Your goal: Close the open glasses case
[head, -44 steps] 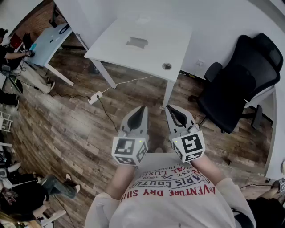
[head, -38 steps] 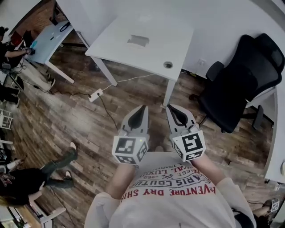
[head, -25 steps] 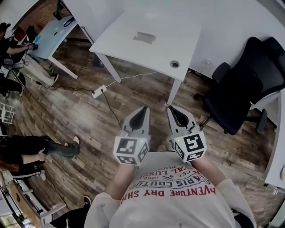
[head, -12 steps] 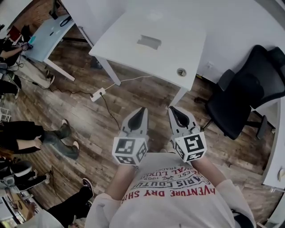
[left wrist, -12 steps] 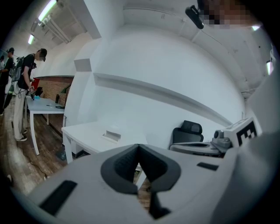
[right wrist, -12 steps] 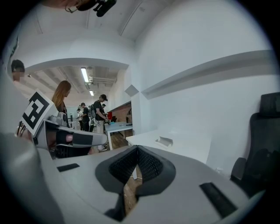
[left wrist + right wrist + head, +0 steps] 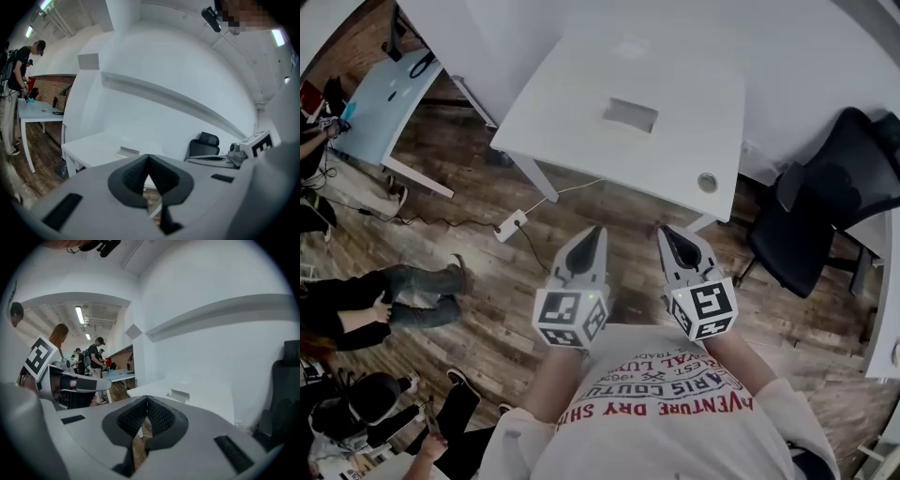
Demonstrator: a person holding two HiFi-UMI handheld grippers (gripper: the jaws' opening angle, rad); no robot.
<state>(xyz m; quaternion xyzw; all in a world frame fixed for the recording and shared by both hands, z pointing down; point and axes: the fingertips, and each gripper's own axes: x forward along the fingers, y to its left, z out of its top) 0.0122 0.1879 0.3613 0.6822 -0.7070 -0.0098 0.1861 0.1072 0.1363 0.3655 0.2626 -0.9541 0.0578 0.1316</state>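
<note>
The open glasses case [image 7: 630,114] is a small pale grey box lying near the middle of the white table [image 7: 581,103], well ahead of both grippers. It also shows as a small open box [image 7: 127,151] in the left gripper view and as the case [image 7: 179,395] in the right gripper view. My left gripper [image 7: 597,231] and right gripper [image 7: 665,231] are held side by side in front of my chest, over the wooden floor and short of the table's near edge. The jaws of both are shut with nothing between them.
A black office chair [image 7: 834,206] stands right of the table. A power strip [image 7: 510,227] with its cable lies on the floor by the table leg. A cable hole [image 7: 706,182] is near the table's right corner. People [image 7: 412,291] are at the left, near a blue table [image 7: 384,98].
The table and case have come nearer and lower in the head view. The grippers keep the same pose, both shut. People at the left have shifted.
</note>
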